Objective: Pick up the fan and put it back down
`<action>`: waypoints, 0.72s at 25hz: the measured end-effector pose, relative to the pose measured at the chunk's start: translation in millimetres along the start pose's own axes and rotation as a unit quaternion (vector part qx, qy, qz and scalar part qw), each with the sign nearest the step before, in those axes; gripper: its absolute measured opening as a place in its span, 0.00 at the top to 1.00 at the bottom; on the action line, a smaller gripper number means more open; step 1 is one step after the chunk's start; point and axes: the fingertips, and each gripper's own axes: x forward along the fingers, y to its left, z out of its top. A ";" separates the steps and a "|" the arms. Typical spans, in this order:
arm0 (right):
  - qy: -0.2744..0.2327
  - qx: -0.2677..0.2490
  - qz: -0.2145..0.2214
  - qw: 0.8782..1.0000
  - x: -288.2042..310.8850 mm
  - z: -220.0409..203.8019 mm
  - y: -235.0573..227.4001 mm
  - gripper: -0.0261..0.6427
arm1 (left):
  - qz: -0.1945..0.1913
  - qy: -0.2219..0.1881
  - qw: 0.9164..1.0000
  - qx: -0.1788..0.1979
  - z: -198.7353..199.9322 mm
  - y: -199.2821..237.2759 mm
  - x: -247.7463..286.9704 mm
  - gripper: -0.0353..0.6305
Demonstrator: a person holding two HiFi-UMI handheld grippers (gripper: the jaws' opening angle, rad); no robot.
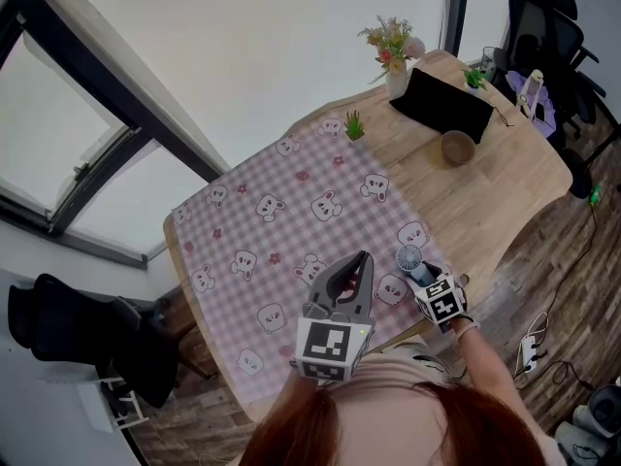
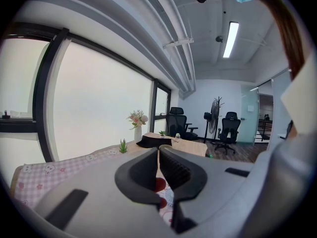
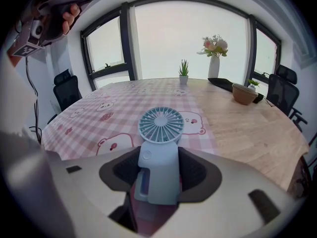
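Note:
A small pale-blue hand fan (image 3: 160, 125) sits between the jaws of my right gripper (image 3: 158, 157). Its round grille points away from me over the pink checked tablecloth (image 3: 99, 118). Both pads press on the sides of its handle. The handle's lower end is hidden, so I cannot tell whether it touches the table. In the head view the fan (image 1: 409, 258) and right gripper (image 1: 419, 272) are near the table's front edge. My left gripper (image 1: 361, 257) hovers just to the left, its jaws together and holding nothing. In its own view the left gripper (image 2: 158, 150) points level across the table.
On the bare wood at the far end stand a vase of flowers (image 1: 396, 78), a black laptop sleeve (image 1: 441, 105), a brown bowl (image 1: 457, 148) and a small green plant (image 1: 354, 124). Office chairs (image 1: 543, 27) stand beyond the table. Windows run along the left.

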 end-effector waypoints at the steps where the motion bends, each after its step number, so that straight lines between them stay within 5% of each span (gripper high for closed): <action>1: 0.000 0.000 0.000 1.000 -0.3 -0.2 0.3 0.62 | 0.000 -0.001 1.000 0.001 -0.6 -0.5 -0.7 0.92; 18: -0.049 -0.009 -0.029 0.998 -30.8 16.9 0.9 0.66 | 0.007 -0.014 1.000 0.012 6.7 -5.8 -7.4 0.92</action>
